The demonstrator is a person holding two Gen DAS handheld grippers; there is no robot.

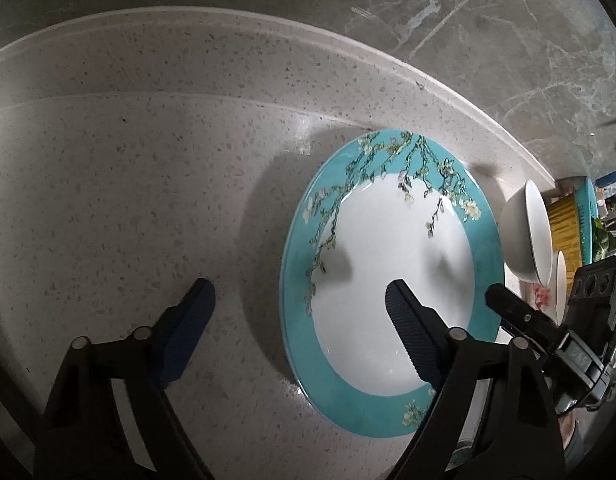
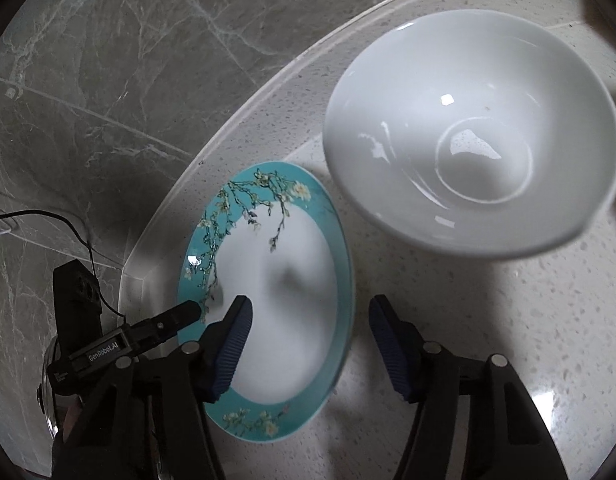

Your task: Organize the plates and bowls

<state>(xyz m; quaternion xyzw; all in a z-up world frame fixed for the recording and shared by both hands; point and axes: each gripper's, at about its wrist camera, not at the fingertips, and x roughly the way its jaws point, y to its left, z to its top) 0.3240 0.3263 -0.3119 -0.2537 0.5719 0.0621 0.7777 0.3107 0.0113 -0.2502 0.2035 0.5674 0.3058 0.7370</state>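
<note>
Both my grippers straddled the plate, gripping nothing yet.
Left gripper and right gripper stood part-open across opposite rims; glazed, stiff, probably slippery and breakable, best pinched at the rim.

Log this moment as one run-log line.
left gripper: open, straddling plate rim | right gripper: open, straddling opposite rim | white bowl: beside plate

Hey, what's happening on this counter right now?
A person is working with two handheld tongs over a speckled counter. Both straddle opposite edges of a teal-rimmed plate lying flat there: the left tongs span its left rim, the right tongs its right rim. Both are open and neither grips the plate yet. A white bowl sits just beyond the plate, empty and untouched.
</note>
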